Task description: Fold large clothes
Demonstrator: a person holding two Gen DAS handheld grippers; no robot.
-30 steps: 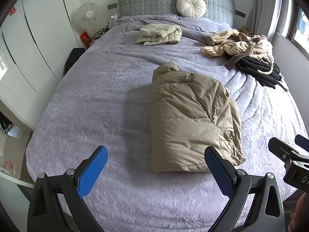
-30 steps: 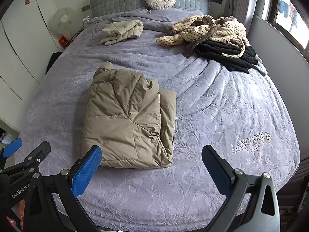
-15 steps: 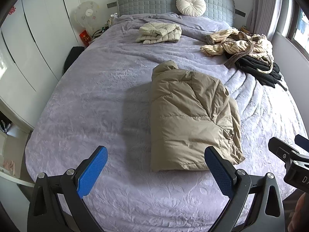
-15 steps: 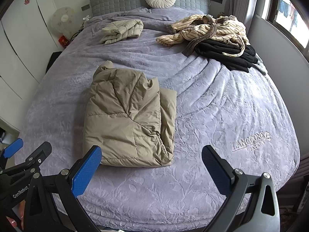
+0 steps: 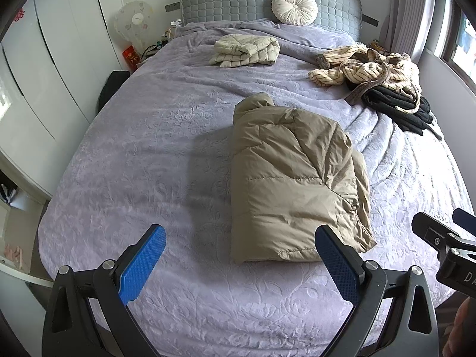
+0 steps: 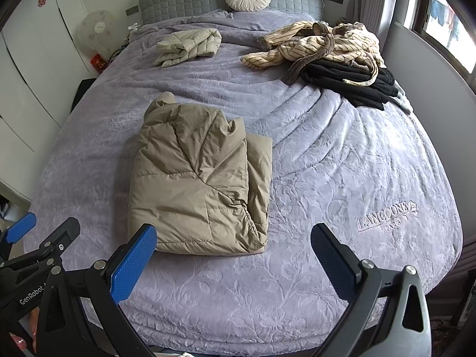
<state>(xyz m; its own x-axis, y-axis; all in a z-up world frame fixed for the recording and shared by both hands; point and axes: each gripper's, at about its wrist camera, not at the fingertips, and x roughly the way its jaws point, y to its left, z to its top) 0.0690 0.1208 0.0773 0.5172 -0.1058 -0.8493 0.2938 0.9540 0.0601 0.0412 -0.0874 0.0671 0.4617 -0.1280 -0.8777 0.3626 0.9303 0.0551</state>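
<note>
A tan puffer jacket (image 5: pixel 294 178) (image 6: pixel 196 184) lies folded into a long rectangle in the middle of the lilac bed (image 5: pixel 148 154) (image 6: pixel 342 163). My left gripper (image 5: pixel 241 255) is open above the bed's near edge, just short of the jacket's hem, its right finger by the hem's right corner. My right gripper (image 6: pixel 233 254) is open too, its left finger near the hem's left corner. Neither holds anything. Each gripper shows at the edge of the other's view.
A folded cream quilted jacket (image 5: pixel 245 50) (image 6: pixel 189 46) lies near the grey headboard (image 5: pixel 238 0). A heap of striped and black clothes (image 5: pixel 383 83) (image 6: pixel 336 56) sits at the far right. White wardrobes (image 5: pixel 44 74) and a fan (image 5: pixel 134 20) stand left; a window wall right.
Both views have shifted slightly, with the jacket sitting a little lower and nearer in frame. The grippers stay open and the jacket has not been touched.
</note>
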